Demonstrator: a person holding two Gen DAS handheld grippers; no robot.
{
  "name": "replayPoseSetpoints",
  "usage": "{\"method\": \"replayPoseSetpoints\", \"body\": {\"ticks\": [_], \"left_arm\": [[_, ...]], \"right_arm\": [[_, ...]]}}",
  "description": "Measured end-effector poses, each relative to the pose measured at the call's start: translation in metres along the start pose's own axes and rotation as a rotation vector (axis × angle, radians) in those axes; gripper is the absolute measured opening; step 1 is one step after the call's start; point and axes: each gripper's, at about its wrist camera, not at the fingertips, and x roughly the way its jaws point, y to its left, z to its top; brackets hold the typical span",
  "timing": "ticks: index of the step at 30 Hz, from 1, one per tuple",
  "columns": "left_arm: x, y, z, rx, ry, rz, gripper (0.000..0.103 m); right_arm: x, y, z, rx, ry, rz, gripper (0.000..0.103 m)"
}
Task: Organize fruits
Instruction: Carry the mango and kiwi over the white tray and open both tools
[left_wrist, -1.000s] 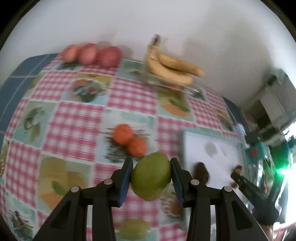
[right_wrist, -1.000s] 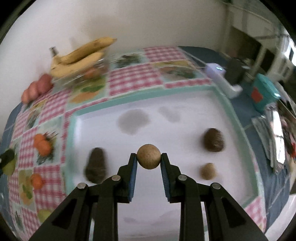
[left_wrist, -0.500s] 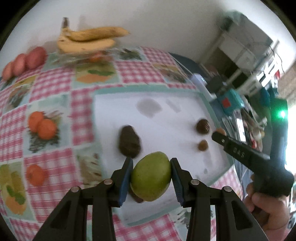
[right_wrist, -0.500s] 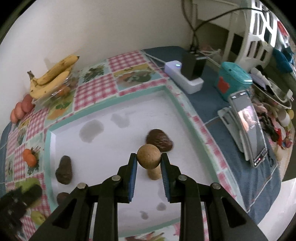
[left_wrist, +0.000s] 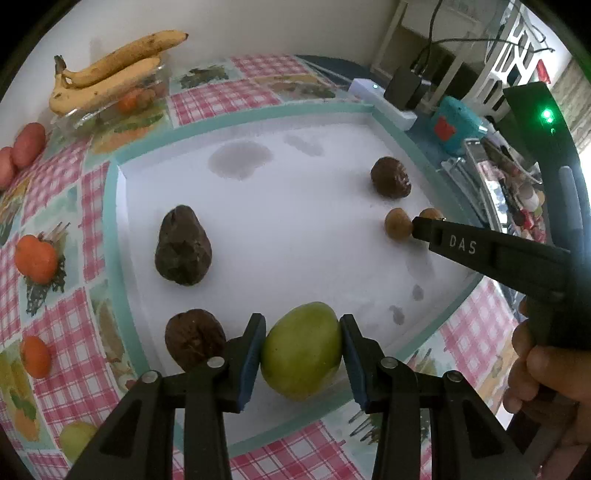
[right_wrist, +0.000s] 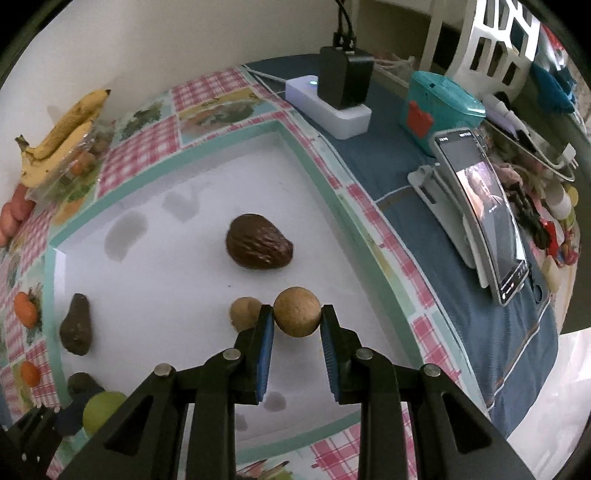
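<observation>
Left wrist view, step in hand: the left gripper (left_wrist: 302, 350) had its fingers clamped on a green fruit (left_wrist: 301, 356), carried low over the near edge of the white tray (left_wrist: 122, 206); this looked like a placing step, with the fruit not yet set down.
Left wrist view, tray contents: a dark pear-shaped fruit (left_wrist: 183, 251) lay at the left, a second dark fruit (left_wrist: 194, 341) just beside the left finger, a wrinkled dark fruit (left_wrist: 389, 177) at the far right, and a small brown round fruit (left_wrist: 397, 223) near it.
Left wrist view, off the tray: bananas (left_wrist: 110, 77) lay on the checked surface (left_wrist: 221, 99) near the wall.
Left wrist view, next move: probably lowering the green fruit onto bare tray floor clear of the second dark fruit, then parting the fingers.
Left wrist view, writing: the letters "DAS" showed on the right gripper's finger (left_wrist: 461, 245); a hand (left_wrist: 543, 376) held its handle.
Right wrist view, step in hand: the right gripper (right_wrist: 297, 328) had its fingers clamped on a tan round fruit (right_wrist: 297, 312), close beside the small brown round fruit.
Right wrist view, next move: likely setting it down next to its match without knocking it.
Right wrist view, writing: a phone (right_wrist: 484, 218) on a stand showed a lit screen; its text was too small to read.
</observation>
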Motion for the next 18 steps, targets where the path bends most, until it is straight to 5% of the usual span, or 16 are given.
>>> {"method": "replayPoseSetpoints", "body": {"ticks": [18], "left_arm": [[0.0095, 0.0091, -0.0003, -0.003, 0.031, 0.007, 0.044]], "right_arm": [[0.0105, 0.0007, -0.003, 0.014, 0.02, 0.006, 0.028]]}}
